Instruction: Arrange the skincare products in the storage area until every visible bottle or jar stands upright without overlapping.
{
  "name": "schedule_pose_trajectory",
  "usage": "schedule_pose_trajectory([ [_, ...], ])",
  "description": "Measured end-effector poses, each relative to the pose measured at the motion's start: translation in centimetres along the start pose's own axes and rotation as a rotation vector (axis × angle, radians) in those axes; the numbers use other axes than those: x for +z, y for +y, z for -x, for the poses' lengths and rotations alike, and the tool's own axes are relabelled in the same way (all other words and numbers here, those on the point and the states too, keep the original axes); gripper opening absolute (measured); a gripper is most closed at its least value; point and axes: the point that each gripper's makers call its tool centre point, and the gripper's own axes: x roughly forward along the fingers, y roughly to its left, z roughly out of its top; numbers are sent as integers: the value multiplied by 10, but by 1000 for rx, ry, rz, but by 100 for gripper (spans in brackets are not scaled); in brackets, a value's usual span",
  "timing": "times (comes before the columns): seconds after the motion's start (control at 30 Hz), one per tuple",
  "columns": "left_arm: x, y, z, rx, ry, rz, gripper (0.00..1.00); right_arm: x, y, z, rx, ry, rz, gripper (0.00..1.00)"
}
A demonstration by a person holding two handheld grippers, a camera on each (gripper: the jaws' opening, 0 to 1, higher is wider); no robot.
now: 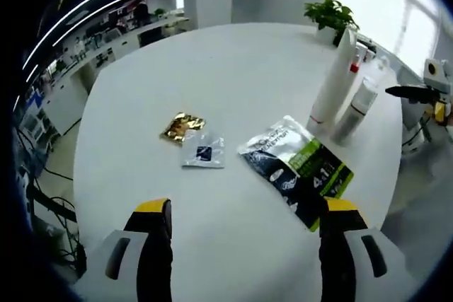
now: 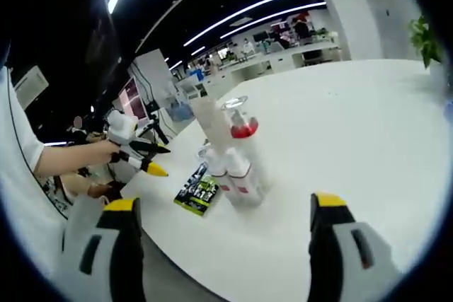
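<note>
Bottles (image 1: 331,83) upright on table (image 1: 233,68), green pouch (image 1: 301,167) flat beside them

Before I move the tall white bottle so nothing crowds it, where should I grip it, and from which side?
Judging from its pose, grip the tall white bottle around the middle of its straight body: it stands upright on the white table. Come in level from its open side, away from the clear bottle standing close beside it. In the right gripper view the bottles cluster tightly, so the right gripper needs care.

Place: looked like an open-plan office or lab.
Evidence: ceiling strip lights (image 2: 233,15), rows of desks (image 1: 106,40), round white worktop (image 1: 233,68), potted plant (image 1: 329,13).
</note>
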Motion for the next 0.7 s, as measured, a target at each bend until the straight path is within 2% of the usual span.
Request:
schedule_pose_trajectory([
  [0.47, 5, 27, -25, 23, 51, -22, 77, -5, -5, -3, -7, 13, -11, 100],
  [0.7, 10, 34, -35, 30, 64, -27, 74, -8, -6, -3, -13, 20, -20, 100],
])
